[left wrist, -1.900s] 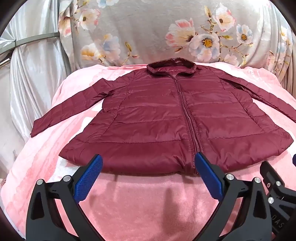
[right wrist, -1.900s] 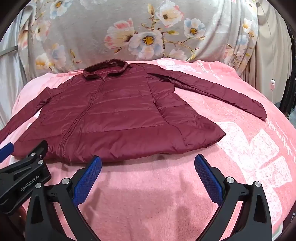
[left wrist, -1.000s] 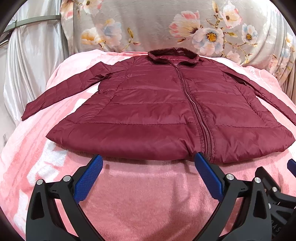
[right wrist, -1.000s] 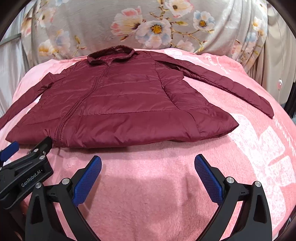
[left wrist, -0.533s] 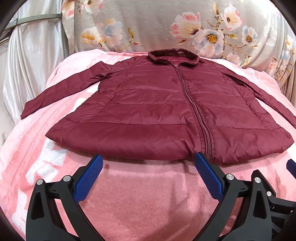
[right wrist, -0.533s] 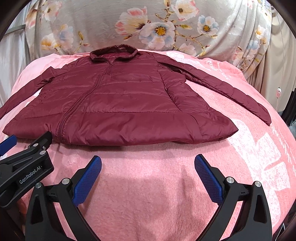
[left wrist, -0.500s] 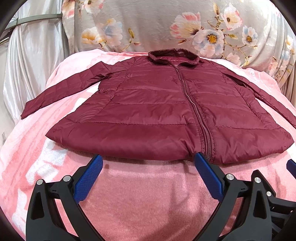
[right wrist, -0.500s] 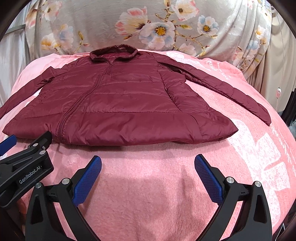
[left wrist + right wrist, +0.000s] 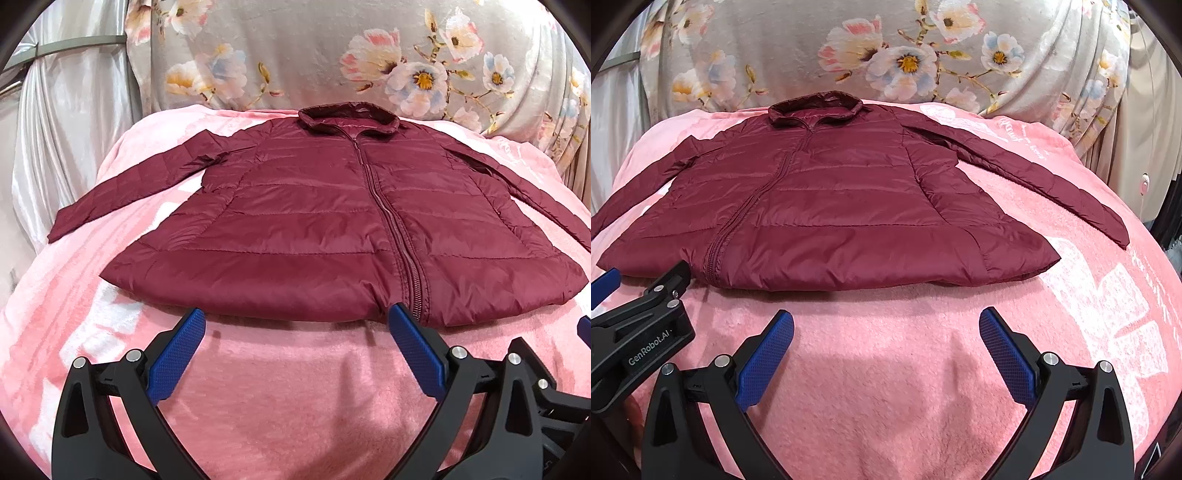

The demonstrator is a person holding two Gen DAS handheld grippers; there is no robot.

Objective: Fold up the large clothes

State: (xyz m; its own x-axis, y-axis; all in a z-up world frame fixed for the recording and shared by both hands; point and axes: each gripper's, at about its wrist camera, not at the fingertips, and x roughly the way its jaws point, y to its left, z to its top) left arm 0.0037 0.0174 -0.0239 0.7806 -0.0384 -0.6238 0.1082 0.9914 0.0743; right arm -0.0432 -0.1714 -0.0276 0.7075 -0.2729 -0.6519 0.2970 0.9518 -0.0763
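Observation:
A maroon quilted jacket (image 9: 314,218) lies flat and zipped on a pink blanket (image 9: 280,398), collar at the far side, both sleeves spread outwards. It also shows in the right wrist view (image 9: 827,206). My left gripper (image 9: 295,325) is open and empty, its blue pads just short of the jacket's near hem by the zipper's lower end. My right gripper (image 9: 886,325) is open and empty over bare blanket, a little short of the hem's right part. The left gripper's body shows in the right wrist view (image 9: 639,332).
A grey floral fabric (image 9: 332,55) hangs behind the bed. A silvery curtain (image 9: 62,122) hangs at the left. The blanket (image 9: 1108,314) carries white print at the right, near the bed's edge. A pale curtain (image 9: 1145,122) stands at the far right.
Both grippers have moved towards the jacket's hem over the past two seconds, then held nearly still. The jacket has not moved. Both stay open.

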